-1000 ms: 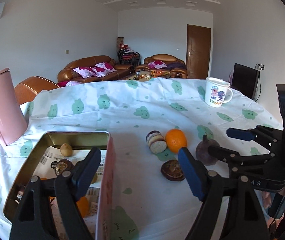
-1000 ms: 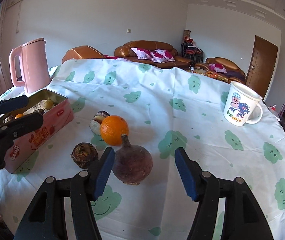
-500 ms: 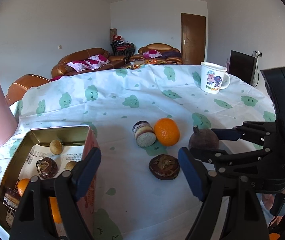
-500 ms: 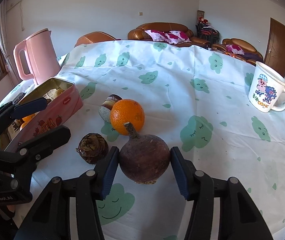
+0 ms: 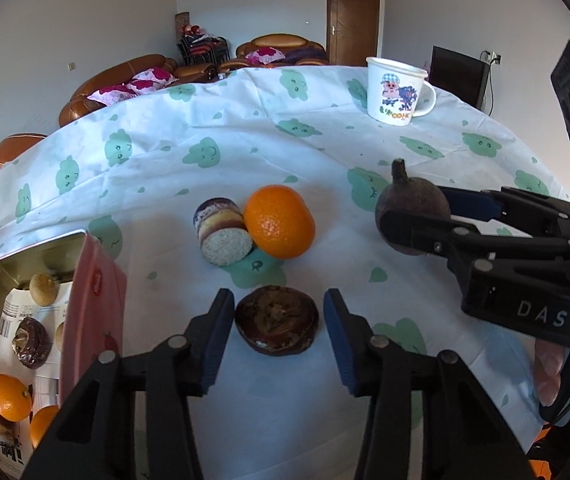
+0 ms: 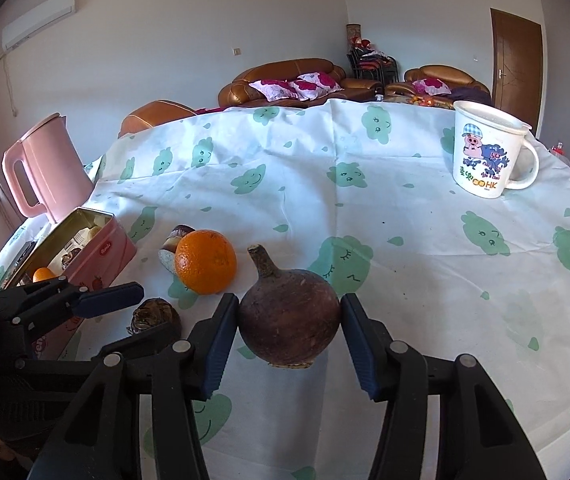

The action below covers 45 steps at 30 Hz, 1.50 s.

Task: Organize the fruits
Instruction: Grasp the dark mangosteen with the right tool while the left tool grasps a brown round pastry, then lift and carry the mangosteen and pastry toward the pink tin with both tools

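The right gripper (image 6: 289,344) clamps a round, dark purple fruit (image 6: 289,322) with a stubby stem at lower centre. The left gripper (image 5: 278,322) is closing around a flat, wrinkled brown fruit (image 5: 277,325) on the tablecloth (image 5: 365,152); its pads are not quite touching. At lower left, the open pink tin (image 5: 92,292) holds oranges (image 5: 9,397) and small brown fruits.

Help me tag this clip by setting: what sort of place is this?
Most likely a home living room. Brown leather sofas with floral cushions line the far wall, a wall air conditioner hangs high up, and the table's cloud-print tablecloth holds a cartoon mug and a pink electric kettle.
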{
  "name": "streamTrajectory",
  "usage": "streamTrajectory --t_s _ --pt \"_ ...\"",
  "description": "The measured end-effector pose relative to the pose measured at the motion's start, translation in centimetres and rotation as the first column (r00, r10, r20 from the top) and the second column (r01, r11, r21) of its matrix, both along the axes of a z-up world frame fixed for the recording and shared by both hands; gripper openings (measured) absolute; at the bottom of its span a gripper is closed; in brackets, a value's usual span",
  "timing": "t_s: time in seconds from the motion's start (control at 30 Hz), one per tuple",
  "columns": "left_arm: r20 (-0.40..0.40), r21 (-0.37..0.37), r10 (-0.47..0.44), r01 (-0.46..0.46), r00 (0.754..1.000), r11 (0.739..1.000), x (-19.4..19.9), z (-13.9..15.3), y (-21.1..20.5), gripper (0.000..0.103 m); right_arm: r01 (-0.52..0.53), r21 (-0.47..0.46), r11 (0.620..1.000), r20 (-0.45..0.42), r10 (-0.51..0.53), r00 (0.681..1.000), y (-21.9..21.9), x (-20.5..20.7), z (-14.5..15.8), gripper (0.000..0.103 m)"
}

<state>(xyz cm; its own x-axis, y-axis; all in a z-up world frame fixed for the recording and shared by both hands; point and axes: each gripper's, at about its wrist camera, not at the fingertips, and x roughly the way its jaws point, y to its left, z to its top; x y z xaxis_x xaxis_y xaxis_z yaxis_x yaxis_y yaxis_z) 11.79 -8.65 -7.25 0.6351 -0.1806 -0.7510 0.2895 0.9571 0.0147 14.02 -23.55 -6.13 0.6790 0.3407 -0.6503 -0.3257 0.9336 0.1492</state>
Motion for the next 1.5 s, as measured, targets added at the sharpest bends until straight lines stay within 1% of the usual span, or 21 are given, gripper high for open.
streamTrajectory --t_s 0.1,0.27,0.4,0.63,1.1,1.5 --pt "-0.035 -0.018 0.004 -0.005 0.999 1.000 0.4 -0.4 0.3 0.047 -0.010 -0.004 1.000 -0.005 0.010 1.000 0.0 0.0 -0.1 0.054" --pt "-0.025 -0.035 0.006 -0.006 1.000 0.999 0.1 -0.2 0.5 0.046 -0.026 0.000 1.000 -0.004 0.026 1.000 0.1 0.0 -0.1 0.054" --pt "0.029 -0.057 0.026 -0.024 0.999 0.998 -0.5 0.6 1.1 0.046 -0.042 0.023 0.999 0.043 0.041 0.998 -0.1 -0.7 0.5 0.054" --pt "0.122 -0.075 0.065 -0.056 0.990 0.996 -1.5 1.8 1.9 0.046 -0.068 0.026 0.997 0.106 0.065 0.992 0.1 -1.7 1.2 0.054" --pt "0.227 -0.115 0.125 -0.101 0.966 0.988 -3.0 3.1 3.0 0.046 -0.088 0.040 0.995 0.196 0.079 0.978 -0.1 -3.2 2.1 0.054" --pt "0.297 -0.116 0.147 -0.117 0.944 0.986 -4.1 3.7 3.2 0.046 -0.096 0.050 0.994 0.263 0.079 0.961 -0.3 -4.3 2.8 0.054"
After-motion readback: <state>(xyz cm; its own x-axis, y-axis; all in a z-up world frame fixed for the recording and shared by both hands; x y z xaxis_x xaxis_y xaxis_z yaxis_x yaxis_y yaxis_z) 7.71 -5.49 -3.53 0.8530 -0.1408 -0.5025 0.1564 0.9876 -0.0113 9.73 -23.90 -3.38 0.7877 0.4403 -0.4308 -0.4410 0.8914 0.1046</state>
